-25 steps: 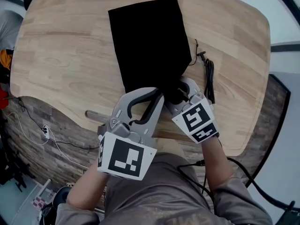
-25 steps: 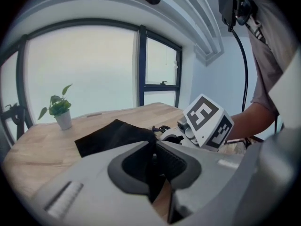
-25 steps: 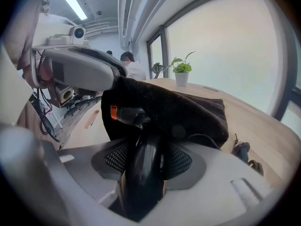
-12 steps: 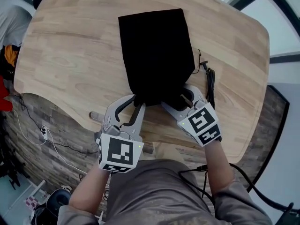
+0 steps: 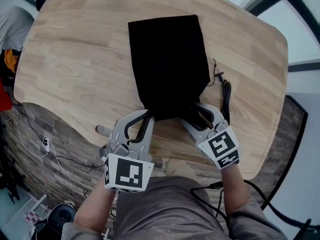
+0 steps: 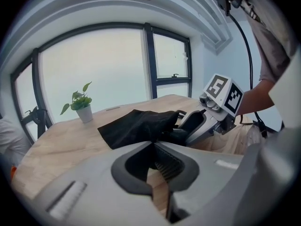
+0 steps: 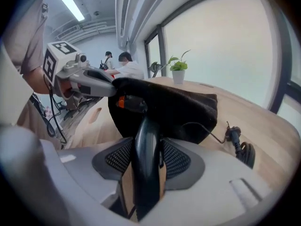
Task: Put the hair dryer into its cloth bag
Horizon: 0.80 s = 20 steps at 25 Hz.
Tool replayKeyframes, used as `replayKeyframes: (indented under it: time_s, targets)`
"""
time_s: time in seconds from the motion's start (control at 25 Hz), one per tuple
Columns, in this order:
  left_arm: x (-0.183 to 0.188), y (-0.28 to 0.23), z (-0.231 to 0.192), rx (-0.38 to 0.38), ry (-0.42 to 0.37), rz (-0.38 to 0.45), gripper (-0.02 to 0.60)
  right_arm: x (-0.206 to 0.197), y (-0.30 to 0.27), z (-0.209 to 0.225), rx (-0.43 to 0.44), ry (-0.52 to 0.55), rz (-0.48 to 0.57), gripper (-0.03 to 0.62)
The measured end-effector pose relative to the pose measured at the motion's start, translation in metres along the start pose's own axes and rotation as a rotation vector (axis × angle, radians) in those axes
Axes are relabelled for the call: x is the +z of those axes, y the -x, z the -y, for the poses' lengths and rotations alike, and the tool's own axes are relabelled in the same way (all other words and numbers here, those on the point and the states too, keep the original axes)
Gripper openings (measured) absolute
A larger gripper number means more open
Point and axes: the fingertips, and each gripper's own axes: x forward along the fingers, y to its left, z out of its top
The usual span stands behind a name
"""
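The black cloth bag point(image 5: 167, 64) lies flat on the wooden table point(image 5: 75, 59), its mouth toward me. My left gripper point(image 5: 148, 115) is at the near left corner of the mouth, its tips shut on the bag's edge point(image 6: 141, 128). My right gripper point(image 5: 192, 113) is at the right side of the mouth, shut on the black hair dryer's handle point(image 7: 146, 159). Its jaws have just been closing, with the handle between them. The dryer's head, with an orange switch point(image 7: 121, 102), is inside the bag's opening point(image 7: 178, 107).
The dryer's black cord and plug point(image 5: 224, 91) trail on the table right of the bag. A small potted plant point(image 6: 84, 112) stands at the far edge. The table's near edge runs just under both grippers. People point(image 7: 124, 67) sit in the background.
My left gripper has slid left along the bag's mouth, from its middle to the near left corner, and drawn back toward me. The right gripper stays at the mouth with the dryer.
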Motion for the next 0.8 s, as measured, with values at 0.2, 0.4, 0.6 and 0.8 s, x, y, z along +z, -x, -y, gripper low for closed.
replayKeyframes:
  time_s: [0.2, 0.4, 0.6, 0.8]
  targets:
    - [0.003, 0.006, 0.0, -0.009, -0.017, -0.006, 0.011, 0.01, 0.006, 0.004, -0.041, -0.035, 0.029, 0.219]
    - [0.004, 0.014, 0.008, -0.016, -0.036, -0.012, 0.011, 0.019, 0.008, 0.003, -0.043, -0.054, 0.024, 0.219]
    - [0.008, 0.02, 0.016, -0.009, -0.051, -0.019, 0.012, 0.023, 0.006, 0.0, -0.05, -0.057, -0.014, 0.22]
    - [0.014, 0.025, -0.016, 0.06, 0.0, 0.015, 0.011, 0.032, 0.009, -0.008, -0.016, -0.054, 0.018, 0.219]
